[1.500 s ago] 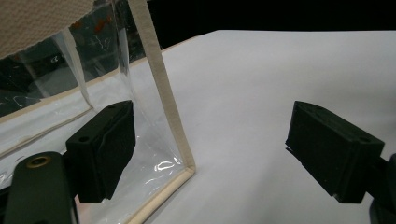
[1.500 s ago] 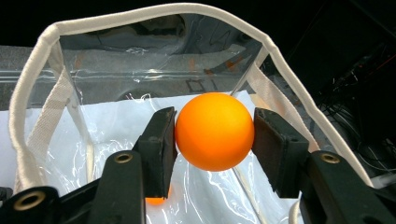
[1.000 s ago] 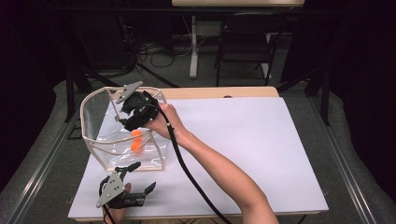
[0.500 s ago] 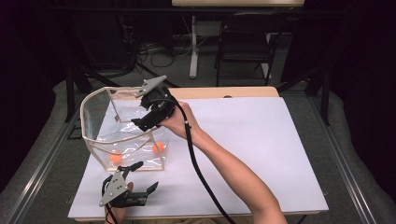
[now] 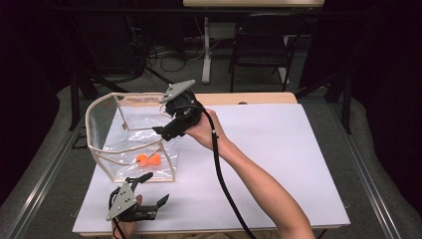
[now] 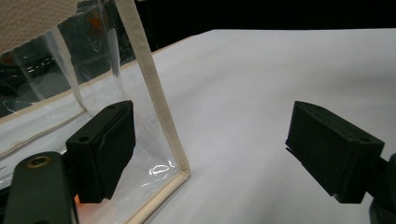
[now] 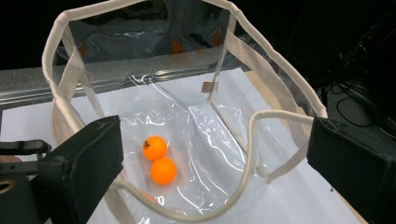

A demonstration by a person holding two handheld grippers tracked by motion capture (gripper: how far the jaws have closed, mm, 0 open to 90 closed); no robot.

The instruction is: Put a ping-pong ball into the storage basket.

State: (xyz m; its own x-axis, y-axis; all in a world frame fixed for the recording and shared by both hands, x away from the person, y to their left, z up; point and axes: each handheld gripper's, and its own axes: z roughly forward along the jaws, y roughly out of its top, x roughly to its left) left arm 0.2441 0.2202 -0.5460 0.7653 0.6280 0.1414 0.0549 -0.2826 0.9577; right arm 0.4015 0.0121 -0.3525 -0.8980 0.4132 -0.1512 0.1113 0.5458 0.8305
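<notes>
A clear plastic bag (image 5: 130, 144) with cream trim stands open on the white surface (image 5: 278, 149), toward its left side. Two orange balls (image 7: 160, 160) lie touching each other on the bag's bottom. The right tool (image 5: 166, 132) hangs over the bag's near right rim, jaws spread wide and gripping nothing, looking straight down into the opening. The left tool (image 5: 152, 191) rests low by the front edge of the surface, just beside the bag's front corner, its jaws also parted and released, one on either side of the corner seam (image 6: 154, 98)
</notes>
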